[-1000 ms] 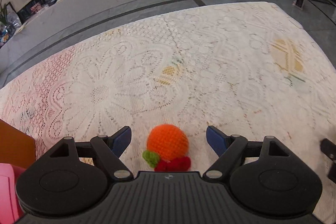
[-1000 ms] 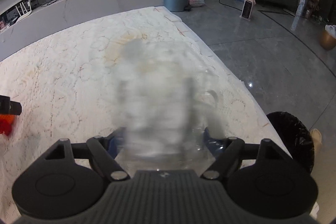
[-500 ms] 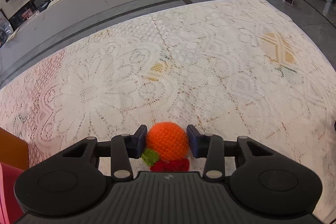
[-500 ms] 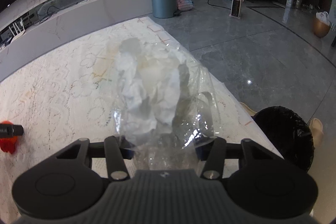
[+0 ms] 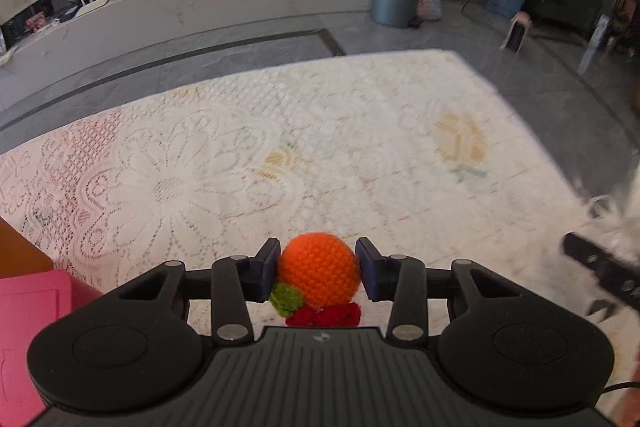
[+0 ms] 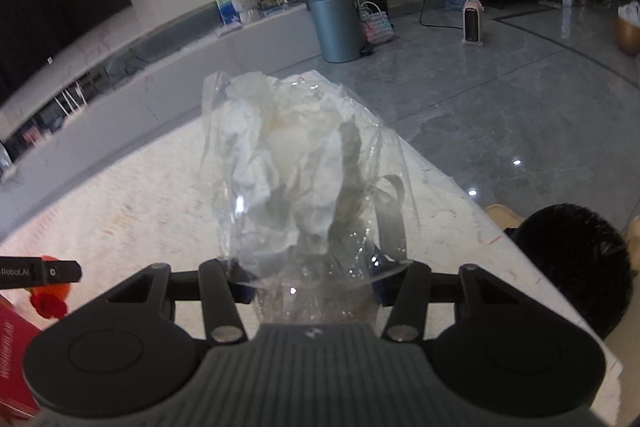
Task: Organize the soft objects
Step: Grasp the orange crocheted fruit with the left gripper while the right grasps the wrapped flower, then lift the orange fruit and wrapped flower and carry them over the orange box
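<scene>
The left tool (image 5: 318,269) is tilting downward, clamping an orange crocheted ball (image 5: 319,274); the right tool (image 6: 312,277), likewise tilted, is gripping a crumpled clear plastic bag (image 6: 296,171).

The crocheted ball (image 5: 318,273) is bright orange, with a green leaf (image 5: 285,299) and a red knitted bow (image 5: 325,315). The lace cloth (image 5: 240,163) is cream white, patterned with big flowers and yellow motifs. The bag (image 6: 296,179) is clear, holding crumpled white paper. The bin (image 6: 335,23) is grey-blue. The box (image 5: 28,327) is pink.
</scene>
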`<state>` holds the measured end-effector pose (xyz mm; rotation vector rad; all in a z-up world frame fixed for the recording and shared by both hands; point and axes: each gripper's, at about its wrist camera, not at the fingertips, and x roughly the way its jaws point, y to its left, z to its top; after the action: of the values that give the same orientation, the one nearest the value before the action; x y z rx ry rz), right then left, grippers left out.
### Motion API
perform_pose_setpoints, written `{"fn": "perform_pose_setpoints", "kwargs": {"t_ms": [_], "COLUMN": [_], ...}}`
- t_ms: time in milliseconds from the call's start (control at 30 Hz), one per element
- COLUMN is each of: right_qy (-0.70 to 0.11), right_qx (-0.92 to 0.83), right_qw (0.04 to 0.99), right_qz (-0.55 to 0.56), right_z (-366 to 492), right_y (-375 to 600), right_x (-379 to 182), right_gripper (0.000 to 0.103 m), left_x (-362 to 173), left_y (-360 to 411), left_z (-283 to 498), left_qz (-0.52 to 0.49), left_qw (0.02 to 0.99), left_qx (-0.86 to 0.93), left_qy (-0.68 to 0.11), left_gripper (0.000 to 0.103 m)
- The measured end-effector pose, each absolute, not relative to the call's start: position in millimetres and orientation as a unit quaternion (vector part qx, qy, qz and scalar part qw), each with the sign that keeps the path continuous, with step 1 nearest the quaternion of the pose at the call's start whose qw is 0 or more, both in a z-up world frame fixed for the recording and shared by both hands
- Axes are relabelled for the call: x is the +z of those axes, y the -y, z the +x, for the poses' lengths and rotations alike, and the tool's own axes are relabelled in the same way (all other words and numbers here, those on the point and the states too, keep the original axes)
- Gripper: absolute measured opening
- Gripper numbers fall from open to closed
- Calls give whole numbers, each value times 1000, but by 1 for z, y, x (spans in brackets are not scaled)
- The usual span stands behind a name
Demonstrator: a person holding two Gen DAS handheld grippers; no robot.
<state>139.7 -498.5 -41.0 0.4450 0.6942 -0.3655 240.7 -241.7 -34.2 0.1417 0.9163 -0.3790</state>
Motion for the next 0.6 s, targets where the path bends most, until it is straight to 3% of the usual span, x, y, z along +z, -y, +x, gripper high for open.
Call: {"fn": "perform_pose_setpoints", "kwargs": {"t_ms": [333,600], "right_qy": [-361,-327], "right_qx": [-142,-113], "right_qw": [904,915], "right_qz": [178,207], "right_z": [137,121], "right_y": [465,460], "right_x": [-49,-23], "right_gripper": [50,50], "left_x": [35,91], "left_y": [198,130], "left_z": [203,166], "left_qz": [23,28], "left_qw": [896,922], "left_qx": [-219,-207], "left_qy": [-387,-325], "left_gripper": [47,47]}}
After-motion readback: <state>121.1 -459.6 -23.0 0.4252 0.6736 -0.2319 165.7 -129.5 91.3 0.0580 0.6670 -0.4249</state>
